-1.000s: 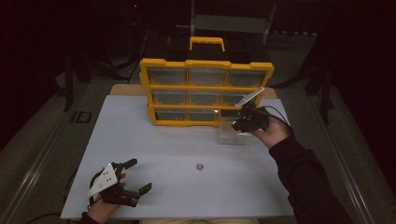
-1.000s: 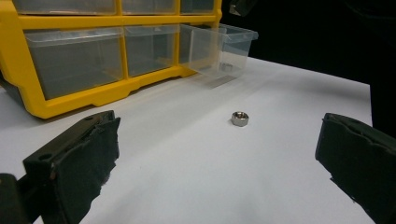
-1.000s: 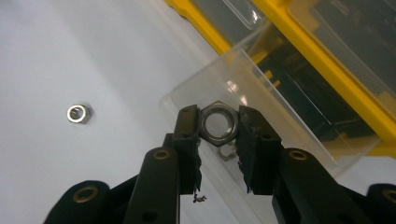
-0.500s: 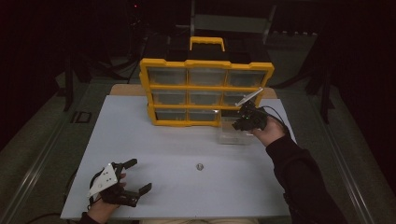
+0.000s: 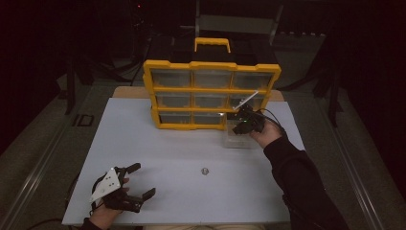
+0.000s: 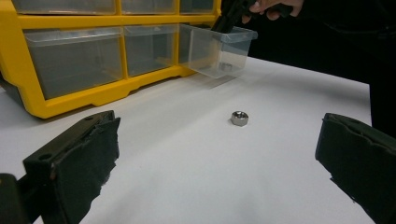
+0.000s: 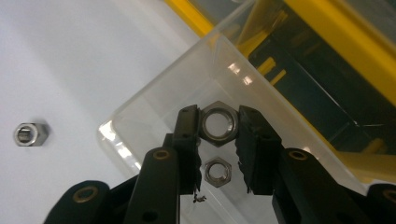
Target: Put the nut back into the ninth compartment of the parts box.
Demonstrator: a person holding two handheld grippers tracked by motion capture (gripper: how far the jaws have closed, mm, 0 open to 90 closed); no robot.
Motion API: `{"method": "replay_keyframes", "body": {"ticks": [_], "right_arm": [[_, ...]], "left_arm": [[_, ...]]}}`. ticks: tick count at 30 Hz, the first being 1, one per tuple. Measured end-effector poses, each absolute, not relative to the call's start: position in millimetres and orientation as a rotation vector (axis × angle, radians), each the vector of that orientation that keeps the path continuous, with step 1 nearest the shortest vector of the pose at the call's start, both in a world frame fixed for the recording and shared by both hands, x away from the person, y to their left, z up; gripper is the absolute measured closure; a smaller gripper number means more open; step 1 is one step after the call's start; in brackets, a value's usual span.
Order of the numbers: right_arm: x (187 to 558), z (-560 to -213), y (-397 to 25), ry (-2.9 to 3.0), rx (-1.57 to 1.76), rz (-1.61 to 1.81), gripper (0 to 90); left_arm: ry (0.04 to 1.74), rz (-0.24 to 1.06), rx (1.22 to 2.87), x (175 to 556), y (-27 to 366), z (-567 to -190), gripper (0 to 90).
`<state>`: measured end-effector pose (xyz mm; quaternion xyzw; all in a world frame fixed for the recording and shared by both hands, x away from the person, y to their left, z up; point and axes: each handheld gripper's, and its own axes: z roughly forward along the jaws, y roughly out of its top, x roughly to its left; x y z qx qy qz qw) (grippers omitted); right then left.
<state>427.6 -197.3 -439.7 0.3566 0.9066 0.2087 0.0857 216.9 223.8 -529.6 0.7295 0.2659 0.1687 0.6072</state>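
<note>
A clear plastic drawer (image 5: 238, 139) sits on the white table (image 5: 158, 153) in front of the yellow drawer organizer (image 5: 210, 93), at its lower right. My right gripper (image 7: 218, 126) hangs over the drawer (image 7: 154, 126), shut on a steel hex nut (image 7: 217, 122). Another nut (image 7: 217, 171) lies on the drawer's floor below it. A third nut (image 5: 205, 170) lies loose mid-table, also seen as nut (image 6: 239, 118) and nut (image 7: 30, 134). My left gripper (image 5: 136, 181) rests open near the front left edge, its jaws wide apart and empty, well short of that nut.
The organizer (image 6: 70, 88) stands upright at the back of the table with clear drawers in three rows and a yellow handle (image 5: 211, 44) on top. One slot at its lower right is open. Dark floor and stands surround the table.
</note>
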Motion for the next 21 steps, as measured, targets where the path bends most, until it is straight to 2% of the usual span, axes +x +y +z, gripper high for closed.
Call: {"method": "replay_keyframes", "body": {"ticks": [18,21], "right_arm": [[438.6,-460.7,-195.1,2.754,1.162,0.532,69.3],[438.1,-456.3,-197.8,2.74,1.178,0.57,58.9]], "left_arm": [[0.614,0.386,1.686,216.9,223.8,-529.6,0.0],[0.613,0.385,1.687,216.9,223.6,-529.6,0.0]]}}
